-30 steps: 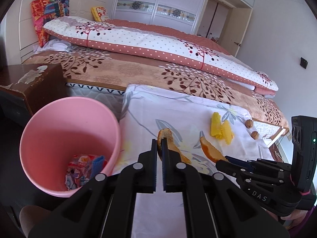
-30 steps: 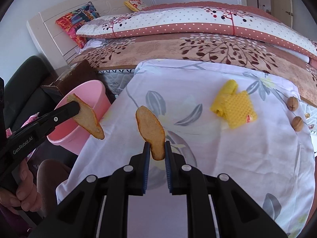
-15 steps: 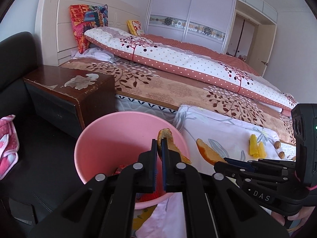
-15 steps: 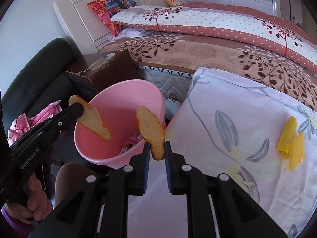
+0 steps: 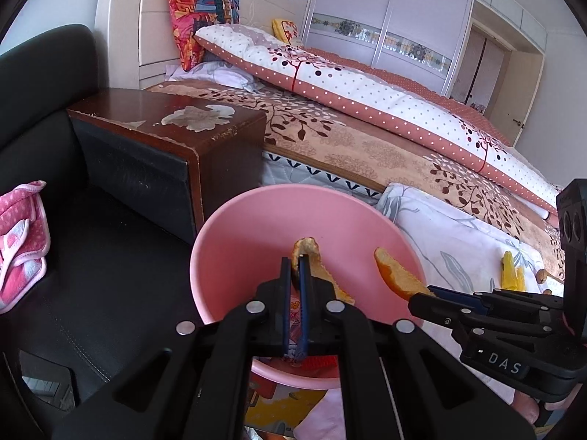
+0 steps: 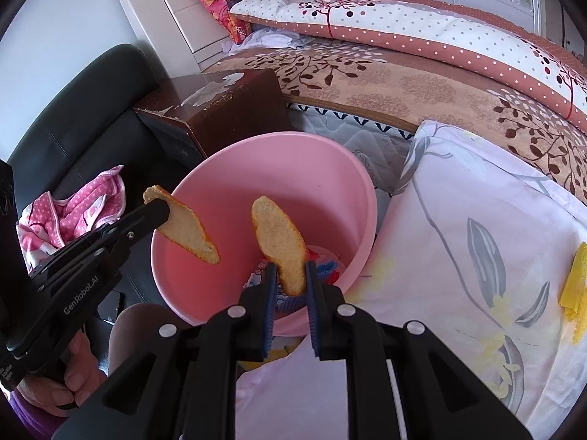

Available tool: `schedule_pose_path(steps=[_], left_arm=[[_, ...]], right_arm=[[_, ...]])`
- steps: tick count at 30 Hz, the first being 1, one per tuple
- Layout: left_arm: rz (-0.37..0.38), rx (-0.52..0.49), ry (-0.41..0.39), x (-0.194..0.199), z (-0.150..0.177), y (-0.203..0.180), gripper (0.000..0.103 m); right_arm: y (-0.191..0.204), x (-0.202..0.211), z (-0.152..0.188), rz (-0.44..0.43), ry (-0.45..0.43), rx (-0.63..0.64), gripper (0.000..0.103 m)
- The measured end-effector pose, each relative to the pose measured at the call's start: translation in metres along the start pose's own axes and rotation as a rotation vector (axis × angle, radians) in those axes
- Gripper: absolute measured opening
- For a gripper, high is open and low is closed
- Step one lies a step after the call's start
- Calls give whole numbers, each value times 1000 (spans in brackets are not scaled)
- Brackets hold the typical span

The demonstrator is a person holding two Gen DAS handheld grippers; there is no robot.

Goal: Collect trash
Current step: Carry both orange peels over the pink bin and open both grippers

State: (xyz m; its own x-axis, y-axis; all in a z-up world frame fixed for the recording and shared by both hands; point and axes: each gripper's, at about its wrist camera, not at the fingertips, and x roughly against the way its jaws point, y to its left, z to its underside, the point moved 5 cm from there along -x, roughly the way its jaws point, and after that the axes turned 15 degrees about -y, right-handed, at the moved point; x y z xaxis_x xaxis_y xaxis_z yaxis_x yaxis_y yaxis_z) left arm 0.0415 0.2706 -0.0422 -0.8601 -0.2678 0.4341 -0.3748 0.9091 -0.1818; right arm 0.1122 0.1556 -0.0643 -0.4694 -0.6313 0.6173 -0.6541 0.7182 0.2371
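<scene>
Black gripper [image 5: 296,267], blue-lined jaws, silver screws
</scene>
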Motion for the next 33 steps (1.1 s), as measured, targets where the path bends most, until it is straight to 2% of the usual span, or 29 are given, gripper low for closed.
schedule_pose_path(steps=[20,22,24,25,33], left_arm=[[-45,-21,60,-10,16,2,4],[-48,-17,68,-11,16,3,11],[-47,-6,65,-10,15,4,36],[-46,-2,60,-9,14,5,39],[-50,-1,59,-7,12,4,40]], right_arm=[[1,-11,4,16,11,19,16],[1,-12,4,17,11,20,16],[1,-11,4,16,11,18,16],[1,-11,4,15,8,18,16],[-1,-11,0,17,-11,27,16]])
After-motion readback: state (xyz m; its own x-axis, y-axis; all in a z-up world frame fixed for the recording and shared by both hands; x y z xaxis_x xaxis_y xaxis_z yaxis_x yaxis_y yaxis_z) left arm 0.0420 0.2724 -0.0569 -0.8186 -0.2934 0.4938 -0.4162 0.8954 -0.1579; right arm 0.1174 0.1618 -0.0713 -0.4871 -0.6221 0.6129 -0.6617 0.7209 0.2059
